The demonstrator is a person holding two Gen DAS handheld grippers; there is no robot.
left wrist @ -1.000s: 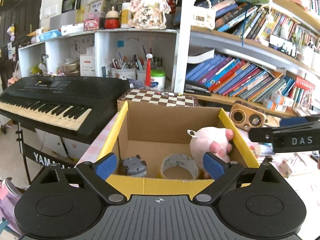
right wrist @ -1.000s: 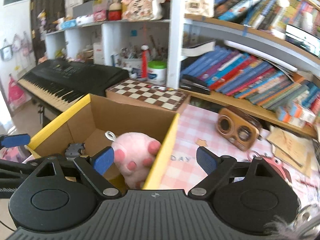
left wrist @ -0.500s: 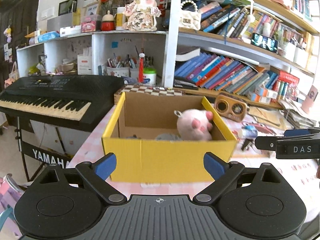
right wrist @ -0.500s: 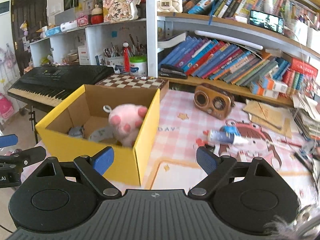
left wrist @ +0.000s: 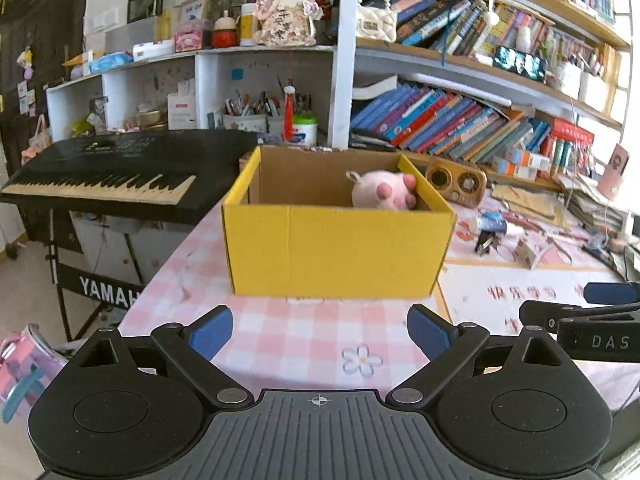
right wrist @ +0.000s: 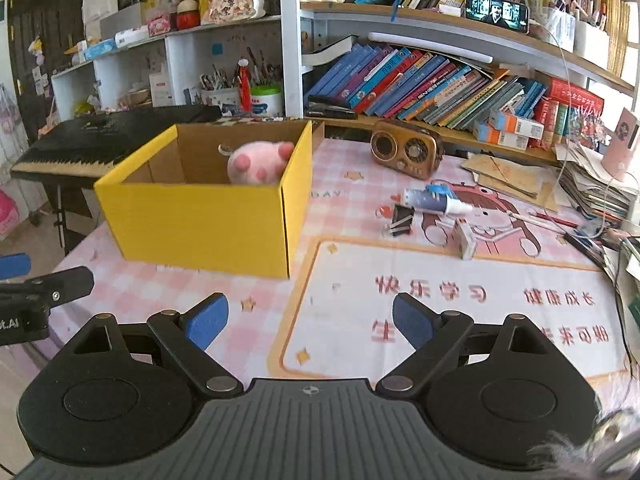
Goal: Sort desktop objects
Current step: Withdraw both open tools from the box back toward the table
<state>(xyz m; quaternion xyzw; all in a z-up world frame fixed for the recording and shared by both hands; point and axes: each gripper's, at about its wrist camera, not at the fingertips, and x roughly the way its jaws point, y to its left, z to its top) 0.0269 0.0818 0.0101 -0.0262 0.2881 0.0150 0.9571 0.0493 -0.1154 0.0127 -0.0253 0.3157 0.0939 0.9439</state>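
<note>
Yellow cardboard forms an open-topped box standing on a pink checked worktop, near its left edge. A pink plush toy sits inside the box against its right wall, paw pads facing outward and its top poking above the rim.

Both views look forward along a claw with blue-padded fingers. The left claw hovers low over the worktop in front of the box, its fingers spread wide and holding nothing. The right claw hovers beside it, over a white and orange printed mat, and is likewise spread wide and empty.

To the right of the box, loose items lie on the mat and cloth, well apart from both claws: a black binder clip, a blue and white tube just beyond the clip, and a small white boxy item to the clip's right. A brown retro radio stands farther back, near a shelf of leaning books.

A black keyboard on a stand sits off the worktop's left side.
</note>
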